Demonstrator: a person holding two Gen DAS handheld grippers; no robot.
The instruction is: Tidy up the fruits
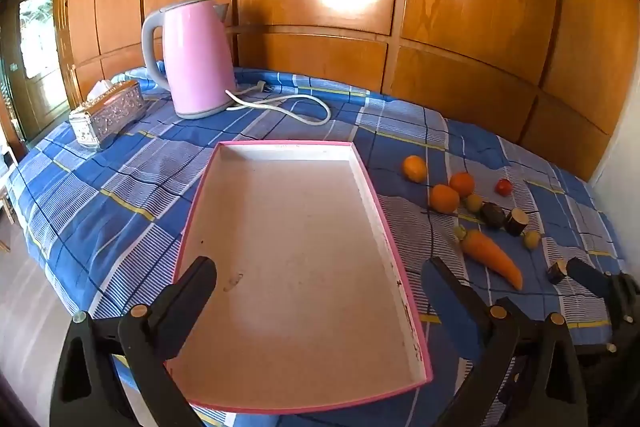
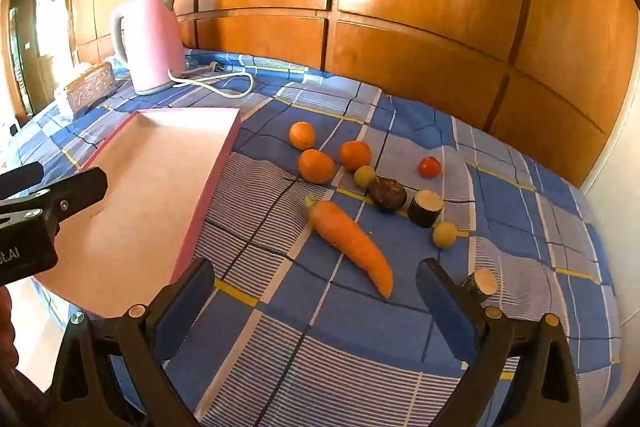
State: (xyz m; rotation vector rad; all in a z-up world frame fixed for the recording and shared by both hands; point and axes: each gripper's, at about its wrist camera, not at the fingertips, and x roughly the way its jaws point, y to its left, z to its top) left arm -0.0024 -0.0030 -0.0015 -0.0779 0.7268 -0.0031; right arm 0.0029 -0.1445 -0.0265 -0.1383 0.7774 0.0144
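Right wrist view shows the right gripper (image 2: 316,291) spread wide and empty above the checked cloth on the desk (image 2: 280,367). A carrot (image 2: 350,245) lies just ahead between its fingers, long axis running diagonally, tip toward the gripper and stalk end away. Beyond it sit three smooth oranges (image 2: 316,166), small yellow-green round fruits (image 2: 444,234), a red tomato (image 2: 429,167) and dark, rough-skinned cut pieces (image 2: 425,207) with pale faces. To the left lies the shallow pink-rimmed tray (image 1: 404,291), matte and empty, with the left gripper (image 1: 320,287) hovering over it, equally wide and holding nothing. The right hand is clearly nearer the produce, so a pick probably falls to it.
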